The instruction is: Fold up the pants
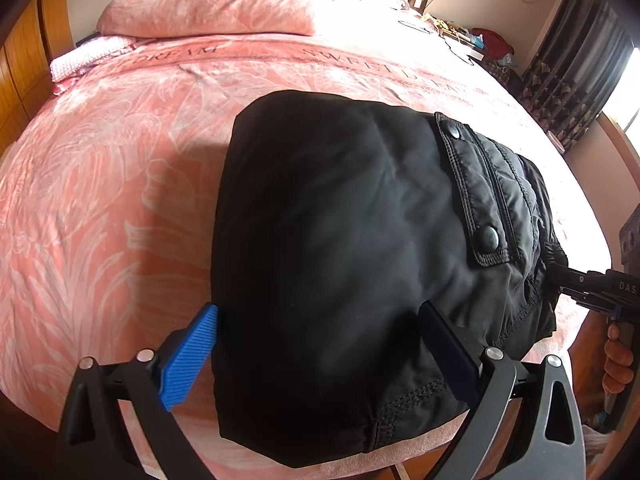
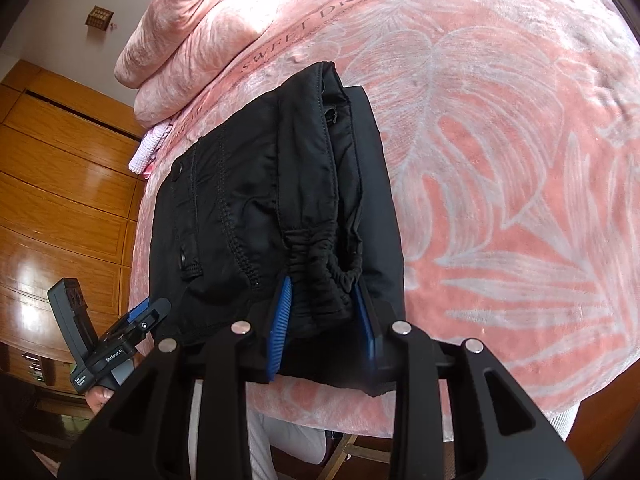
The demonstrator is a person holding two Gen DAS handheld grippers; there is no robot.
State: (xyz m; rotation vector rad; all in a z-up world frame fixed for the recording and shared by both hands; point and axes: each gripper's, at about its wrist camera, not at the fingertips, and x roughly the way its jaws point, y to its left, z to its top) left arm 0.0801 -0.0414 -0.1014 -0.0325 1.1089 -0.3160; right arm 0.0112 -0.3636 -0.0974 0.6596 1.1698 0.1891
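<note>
Black pants (image 1: 340,240) lie folded into a compact bundle on the pink bed (image 1: 120,200), a snap-button pocket flap on top. My left gripper (image 1: 320,332) is open, its blue pads wide apart around the near edge of the bundle. In the right wrist view the pants (image 2: 260,200) show their elastic waistband end. My right gripper (image 2: 322,312) has its blue pads on either side of the gathered waistband, partly closed around it; firm contact is unclear. The right gripper also shows in the left wrist view (image 1: 592,284), at the bundle's right edge.
Pink folded quilts (image 1: 212,4) and a pink knit cloth (image 1: 88,58) sit at the head of the bed. A wooden wardrobe (image 2: 60,200) stands beside the bed. Dark curtains (image 1: 576,72) and clutter lie at the far right. The bed's edge runs just below both grippers.
</note>
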